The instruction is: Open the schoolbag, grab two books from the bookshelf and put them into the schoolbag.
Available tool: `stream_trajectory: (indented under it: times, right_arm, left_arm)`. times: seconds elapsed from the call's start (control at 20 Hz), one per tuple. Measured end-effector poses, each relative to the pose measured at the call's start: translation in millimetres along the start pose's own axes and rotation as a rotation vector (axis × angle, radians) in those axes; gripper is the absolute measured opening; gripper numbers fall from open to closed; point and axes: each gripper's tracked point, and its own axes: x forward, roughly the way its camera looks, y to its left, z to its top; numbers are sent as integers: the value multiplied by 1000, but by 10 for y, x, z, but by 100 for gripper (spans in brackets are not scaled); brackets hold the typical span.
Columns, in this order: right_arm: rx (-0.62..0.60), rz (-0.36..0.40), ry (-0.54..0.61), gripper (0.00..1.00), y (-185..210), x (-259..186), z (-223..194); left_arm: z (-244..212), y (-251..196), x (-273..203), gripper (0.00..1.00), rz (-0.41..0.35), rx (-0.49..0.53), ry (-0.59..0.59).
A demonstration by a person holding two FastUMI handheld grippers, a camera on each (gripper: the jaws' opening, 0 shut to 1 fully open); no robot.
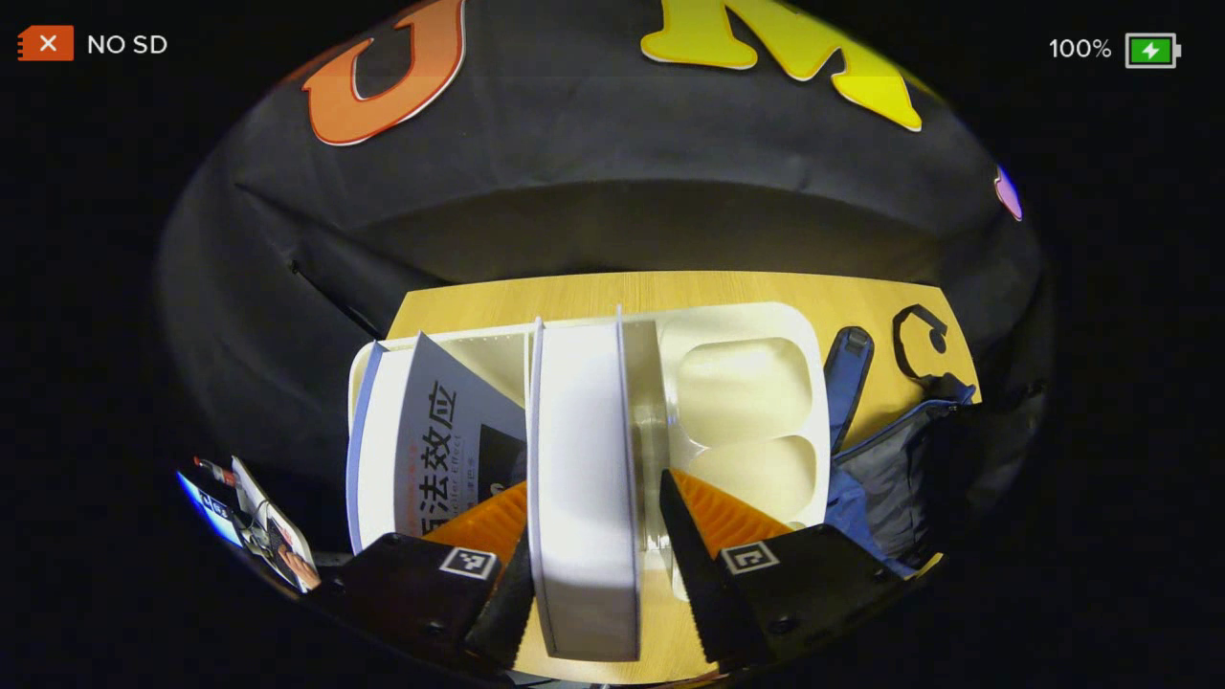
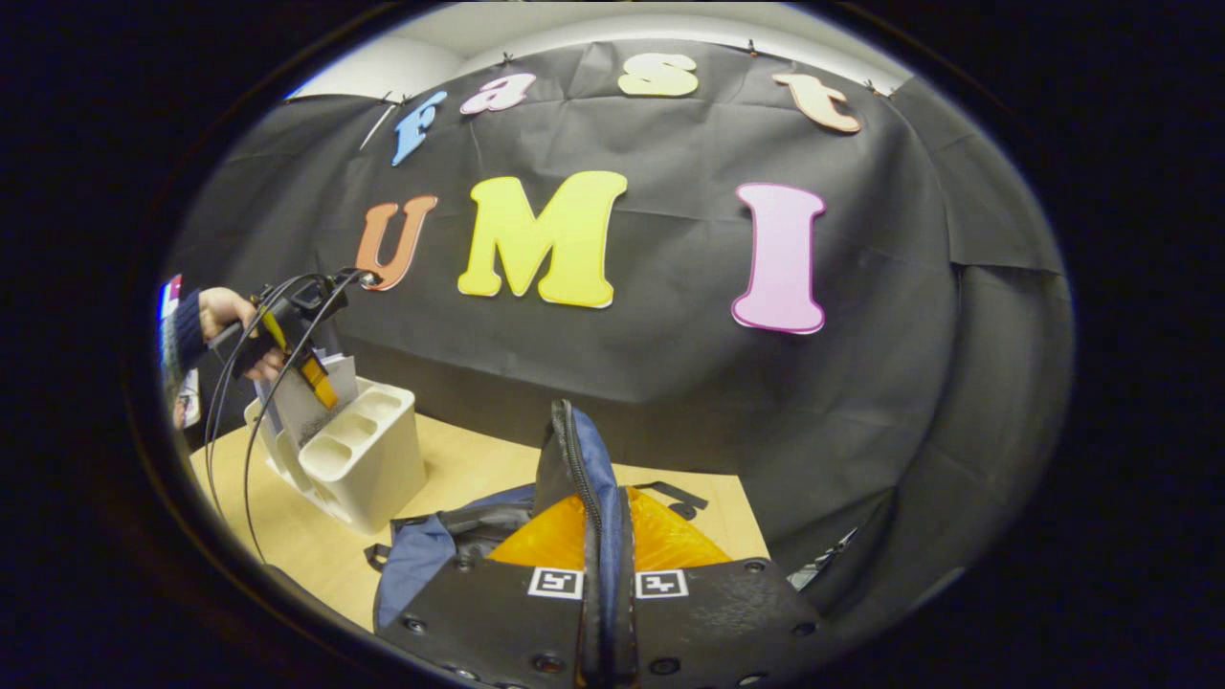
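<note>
The step in hand is the taking of a book: the schoolbag [image 2: 450, 550] already lies open on the desk [image 2: 306, 545], towards its right end, and its raised flap [image 2: 584, 478] is pinched between both fingers of the right gripper [image 2: 607, 612], which holds the opening wide. In the left gripper view the left gripper [image 1: 593, 565] has its fingers spread on either side of a white book [image 1: 584, 478] standing upright in the white bookshelf [image 1: 766, 335], which sits near the desk's left end, close to the rear edge. There seems to be a gap between each finger and the book's covers, so the grip is not yet made; the jaws stand apart. A second book [image 1: 440, 450], with a grey cover, leans just beside the first, towards the left wall of the bookshelf. In the right gripper view the left gripper [image 2: 316, 378] and the hand [image 2: 225, 316] holding it show over the bookshelf [image 2: 368, 459], well apart from the schoolbag. The next move, as I judge it, calls for closing squarely on the white book, lifting it straight up clear of the bookshelf's dividers without dragging its leaning neighbour, then carrying it rightwards across the desk to the held-open schoolbag. No book appears to be in the bag yet, so most of the task remains.
</note>
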Motion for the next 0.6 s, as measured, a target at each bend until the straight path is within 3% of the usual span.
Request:
stream_trajectory:
  times: [0.05,0.2,0.25,0.3,0.35,0.4,0.45,0.6]
  right_arm:
    - [-4,3,2,5,15,2,-15]
    - [-2,3,5,5,28,5,-49]
    - [4,4,6,5,32,-2,-42]
    - [7,3,9,5,26,5,-54]
    - [7,1,13,5,15,3,-59]
    - [7,-2,12,5,12,10,-66]
    - [5,-4,13,5,5,8,-77]
    - [0,-7,14,5,11,22,-129]
  left_arm:
    - [16,22,4,64,5,6,-2]
    - [15,-67,50,55,-35,2,-1]
    - [-1,-77,43,57,-36,-4,4]
    - [-32,-83,37,49,-38,-10,11]
    - [-62,-97,28,53,-39,-9,21]
    - [-93,-91,-5,48,-37,-19,12]
    - [-121,-104,-28,53,-45,-25,-5]
    - [-331,-88,-246,48,-73,-38,-31]
